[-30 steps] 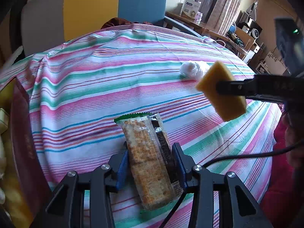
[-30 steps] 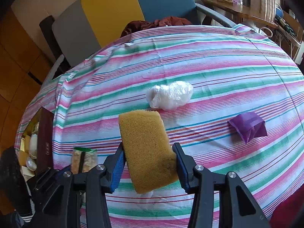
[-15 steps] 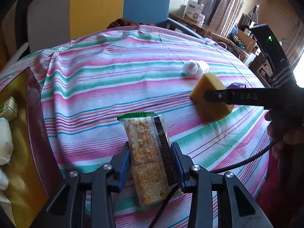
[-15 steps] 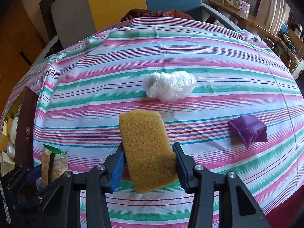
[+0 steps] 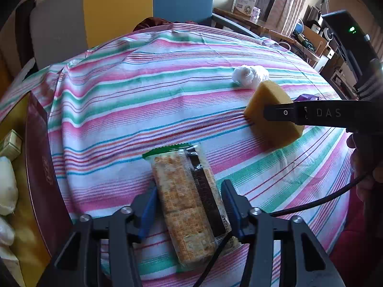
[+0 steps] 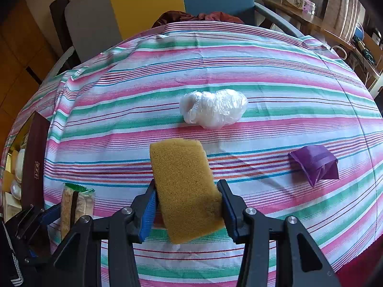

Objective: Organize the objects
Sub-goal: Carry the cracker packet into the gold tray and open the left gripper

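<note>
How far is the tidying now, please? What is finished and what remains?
Done: some pale items already lie in the box at the left. In hand: the right gripper clamps the sponge; the left gripper has just been opening its jaws around the cracker packet. Remaining: the crumpled white bag and purple pouch on the cloth.

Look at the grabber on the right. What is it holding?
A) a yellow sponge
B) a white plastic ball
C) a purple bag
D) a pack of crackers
A: the right gripper has its fingers pressed against the sides of the yellow sponge, which sticks up between them above the striped tablecloth.
</note>
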{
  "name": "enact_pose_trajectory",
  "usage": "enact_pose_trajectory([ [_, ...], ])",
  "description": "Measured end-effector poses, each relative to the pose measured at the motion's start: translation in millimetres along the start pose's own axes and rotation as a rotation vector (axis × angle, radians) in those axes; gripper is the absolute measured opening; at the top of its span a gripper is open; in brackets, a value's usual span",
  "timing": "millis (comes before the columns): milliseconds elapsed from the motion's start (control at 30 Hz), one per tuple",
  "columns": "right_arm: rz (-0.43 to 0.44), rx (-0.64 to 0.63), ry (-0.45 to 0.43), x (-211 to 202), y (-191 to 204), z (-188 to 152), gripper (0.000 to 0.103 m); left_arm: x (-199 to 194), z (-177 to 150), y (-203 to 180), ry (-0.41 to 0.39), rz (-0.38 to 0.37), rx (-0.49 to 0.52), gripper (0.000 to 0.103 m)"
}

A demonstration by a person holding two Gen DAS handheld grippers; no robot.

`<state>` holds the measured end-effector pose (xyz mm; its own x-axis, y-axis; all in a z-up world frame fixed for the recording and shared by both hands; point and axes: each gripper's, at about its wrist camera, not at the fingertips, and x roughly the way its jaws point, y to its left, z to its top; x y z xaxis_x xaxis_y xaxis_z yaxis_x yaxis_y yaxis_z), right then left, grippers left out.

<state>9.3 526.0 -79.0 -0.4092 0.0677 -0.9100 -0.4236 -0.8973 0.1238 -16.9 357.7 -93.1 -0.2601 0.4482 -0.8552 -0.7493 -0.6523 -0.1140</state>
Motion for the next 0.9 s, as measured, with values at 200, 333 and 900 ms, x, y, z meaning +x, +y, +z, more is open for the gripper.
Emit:
enact_pose_trajectory([
  [200,0.007,0.007,-0.001,0,-2,1,0.049,-9,-3,5,-0.017,-0.037,-0.034,0.04],
  [333,-0.004,-0.009,-0.003,1,0,1,0.049,-29,-4,6,-0.059,-0.056,-0.034,0.04],
  [900,-0.021,-0.027,-0.008,0,1,0,0.049,-100,-12,42,-0.184,-0.121,-0.132,0.035],
])
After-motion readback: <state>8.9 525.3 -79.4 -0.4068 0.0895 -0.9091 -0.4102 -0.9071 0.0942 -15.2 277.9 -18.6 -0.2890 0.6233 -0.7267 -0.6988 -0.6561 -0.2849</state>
